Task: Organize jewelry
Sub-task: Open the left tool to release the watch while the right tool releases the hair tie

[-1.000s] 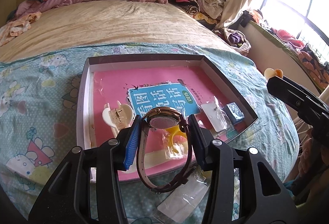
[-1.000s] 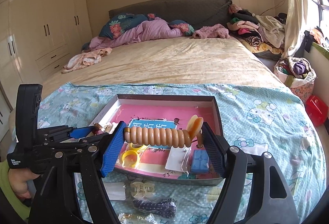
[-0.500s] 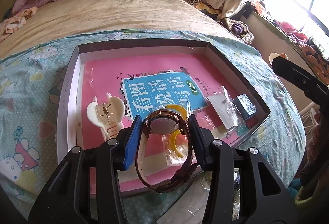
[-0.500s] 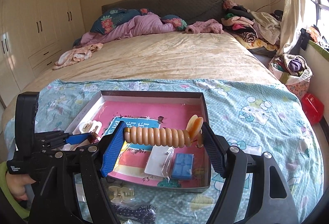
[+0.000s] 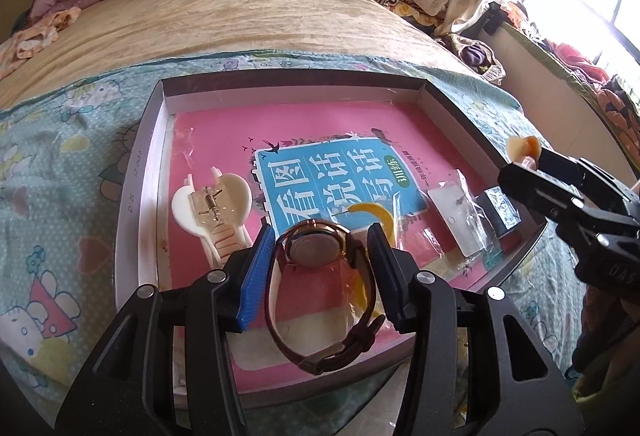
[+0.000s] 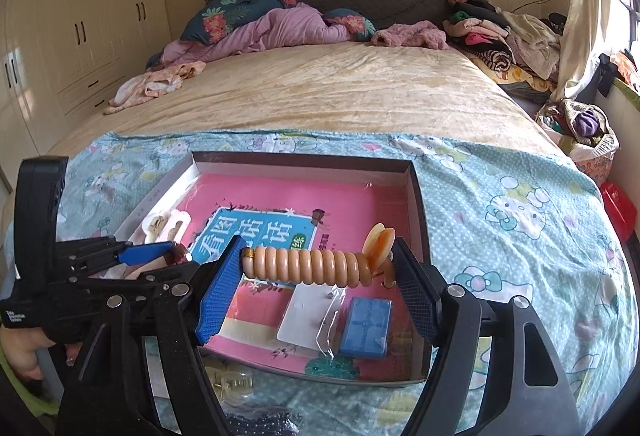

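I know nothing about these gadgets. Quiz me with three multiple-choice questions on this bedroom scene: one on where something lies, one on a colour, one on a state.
1. Where does the white hair clip lie?
A. in the tray, left side
B. on the pillows
C. on the windowsill

2. What colour is the small flat box in the tray?
A. red
B. blue
C. green

3. What is the right claw doing?
A. hanging empty
B. gripping a spiral hair tie
C. gripping a watch

Answers:
1 A: it rests on the pink book by the tray's left wall.
2 B: it is plainly blue.
3 B: the spiral hair tie spans both pads.
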Motion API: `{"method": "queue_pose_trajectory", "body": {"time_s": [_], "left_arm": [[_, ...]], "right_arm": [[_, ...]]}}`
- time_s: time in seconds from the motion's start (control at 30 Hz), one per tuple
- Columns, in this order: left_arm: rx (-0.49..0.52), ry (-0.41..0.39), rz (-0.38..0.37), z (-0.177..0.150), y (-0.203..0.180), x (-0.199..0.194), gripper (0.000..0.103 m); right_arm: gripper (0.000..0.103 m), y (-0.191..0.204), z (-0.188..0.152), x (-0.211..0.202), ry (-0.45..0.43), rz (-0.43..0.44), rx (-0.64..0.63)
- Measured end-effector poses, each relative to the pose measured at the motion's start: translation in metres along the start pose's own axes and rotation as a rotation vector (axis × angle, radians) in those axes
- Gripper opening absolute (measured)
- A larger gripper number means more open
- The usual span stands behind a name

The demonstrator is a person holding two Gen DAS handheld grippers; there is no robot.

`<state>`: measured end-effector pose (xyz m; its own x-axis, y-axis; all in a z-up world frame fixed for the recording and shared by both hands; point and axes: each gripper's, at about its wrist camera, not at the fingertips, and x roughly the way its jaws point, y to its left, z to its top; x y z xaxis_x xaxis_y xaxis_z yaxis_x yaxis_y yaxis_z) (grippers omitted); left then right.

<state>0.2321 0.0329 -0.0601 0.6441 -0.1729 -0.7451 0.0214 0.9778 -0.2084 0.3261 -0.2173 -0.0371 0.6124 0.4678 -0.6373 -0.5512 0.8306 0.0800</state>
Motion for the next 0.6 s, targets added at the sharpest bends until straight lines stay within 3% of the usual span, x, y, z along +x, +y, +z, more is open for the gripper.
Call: {"method": "queue_pose_trajectory", "body": {"time_s": [0.3, 0.6], "left_arm": [[-0.007, -0.028, -0.007, 0.001, 0.002, -0.015, 0.053], [-0.014, -0.061, -0.014, 0.003, 0.002, -0.035, 0.055]], "right_arm": [[0.072, 0.01, -0.018, 0.023, 0.074, 0.001, -0.043], [0.074, 0.022, -0.025, 0.032, 0.119, 0.026, -0.056]]}}
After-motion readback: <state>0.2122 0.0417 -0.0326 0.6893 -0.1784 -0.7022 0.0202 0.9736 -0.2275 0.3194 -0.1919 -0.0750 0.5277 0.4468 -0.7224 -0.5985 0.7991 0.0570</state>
